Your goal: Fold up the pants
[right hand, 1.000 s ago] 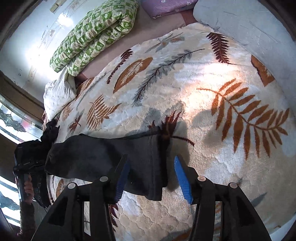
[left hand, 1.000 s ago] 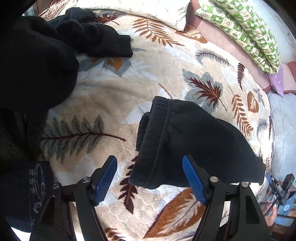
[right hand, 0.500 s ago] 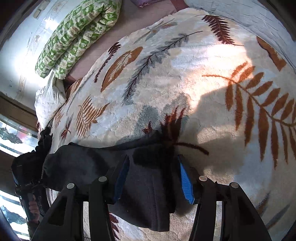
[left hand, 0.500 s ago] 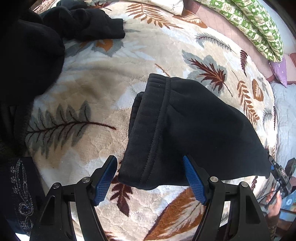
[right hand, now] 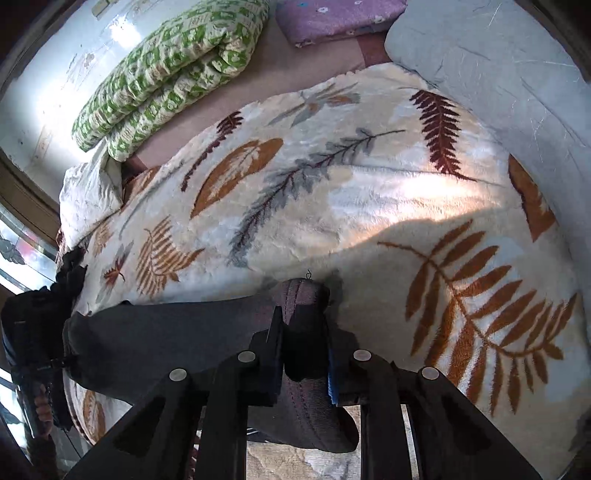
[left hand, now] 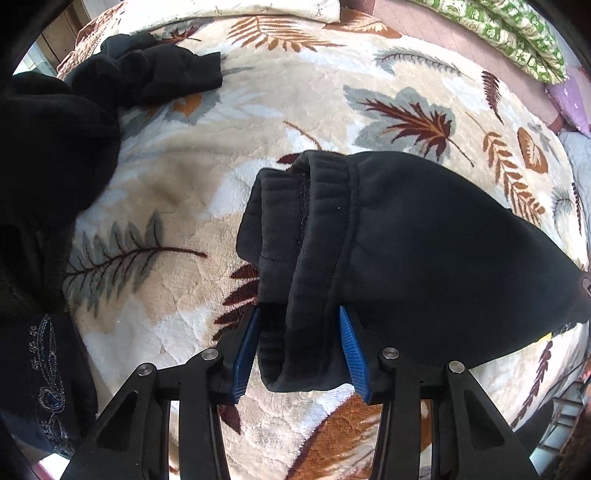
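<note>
Black pants (left hand: 424, 240) lie folded on a leaf-patterned blanket (left hand: 184, 192). In the left wrist view my left gripper (left hand: 297, 350) is shut on the ribbed waistband end (left hand: 295, 229), blue pads pressing the bunched cloth from both sides. In the right wrist view the same pants (right hand: 155, 343) stretch away to the left, and my right gripper (right hand: 304, 354) is shut on the cuff end (right hand: 303, 295), which bulges up between the fingers. The cloth sags a little between the two grippers.
A heap of dark clothes (left hand: 55, 158) fills the left side, with more black garments (left hand: 155, 74) behind. A green patterned quilt (right hand: 166, 74), a purple cloth (right hand: 332, 14) and a grey pillow (right hand: 498, 85) lie at the bed's far side.
Both grippers moved forward over the pants' ends and closed on them. The left went from open around the waistband to shut; the right closed on the cuff end, which now bunches up.
</note>
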A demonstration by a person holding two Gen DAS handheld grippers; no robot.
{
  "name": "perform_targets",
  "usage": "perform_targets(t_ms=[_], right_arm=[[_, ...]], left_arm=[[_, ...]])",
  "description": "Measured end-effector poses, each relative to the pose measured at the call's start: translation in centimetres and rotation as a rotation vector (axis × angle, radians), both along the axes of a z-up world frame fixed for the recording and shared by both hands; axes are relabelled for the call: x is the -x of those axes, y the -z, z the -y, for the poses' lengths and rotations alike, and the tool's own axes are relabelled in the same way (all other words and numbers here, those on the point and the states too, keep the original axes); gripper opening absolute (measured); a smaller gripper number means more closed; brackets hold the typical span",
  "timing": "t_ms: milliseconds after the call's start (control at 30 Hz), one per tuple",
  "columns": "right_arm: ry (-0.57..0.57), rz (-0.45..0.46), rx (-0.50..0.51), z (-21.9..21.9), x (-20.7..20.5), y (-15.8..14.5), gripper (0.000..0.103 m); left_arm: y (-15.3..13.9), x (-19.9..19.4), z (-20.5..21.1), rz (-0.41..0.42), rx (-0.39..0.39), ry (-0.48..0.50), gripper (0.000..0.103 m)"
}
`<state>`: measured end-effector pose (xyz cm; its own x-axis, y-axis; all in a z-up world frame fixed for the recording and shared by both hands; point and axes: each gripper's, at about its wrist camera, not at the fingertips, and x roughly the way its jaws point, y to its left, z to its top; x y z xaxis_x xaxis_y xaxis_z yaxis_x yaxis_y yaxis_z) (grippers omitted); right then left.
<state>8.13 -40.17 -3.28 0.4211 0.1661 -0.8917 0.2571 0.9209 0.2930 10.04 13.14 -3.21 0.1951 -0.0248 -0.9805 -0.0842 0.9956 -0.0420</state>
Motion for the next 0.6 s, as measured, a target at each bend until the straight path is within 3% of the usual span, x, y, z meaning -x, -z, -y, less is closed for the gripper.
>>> perform_targets(t_ms=[133, 267, 333, 400, 467, 600], right_arm=[[0.022, -0.026, -0.029, -0.1, 0.7, 1.9, 0.018], [0.021, -0.003, -0.045, 0.1, 0.9, 1.1, 0.021], [0.021, -0.003, -0.043, 0.1, 0.9, 0.9, 0.022], [0.026, -0.007, -0.040, 0.1, 0.9, 1.0, 0.022], [0.037, -0.011, -0.050, 0.1, 0.9, 1.2, 0.022], [0.052, -0.012, -0.064, 0.2, 1.1, 1.4, 0.022]], left_arm=[[-0.3, 0.1, -1.1, -0.005, 0.054, -0.020, 0.045], [-1.4, -0.6, -2.5, 0.002, 0.146, -0.036, 0.045], [-2.4, -1.2, -2.9, 0.046, 0.134, -0.040, 0.047], [-3.1, -1.7, -2.9, 0.077, 0.115, -0.025, 0.064], [-3.3, -2.4, -2.6, 0.078, 0.128, -0.010, 0.072], [-2.1, -3.6, -1.8, 0.013, 0.141, 0.036, 0.073]])
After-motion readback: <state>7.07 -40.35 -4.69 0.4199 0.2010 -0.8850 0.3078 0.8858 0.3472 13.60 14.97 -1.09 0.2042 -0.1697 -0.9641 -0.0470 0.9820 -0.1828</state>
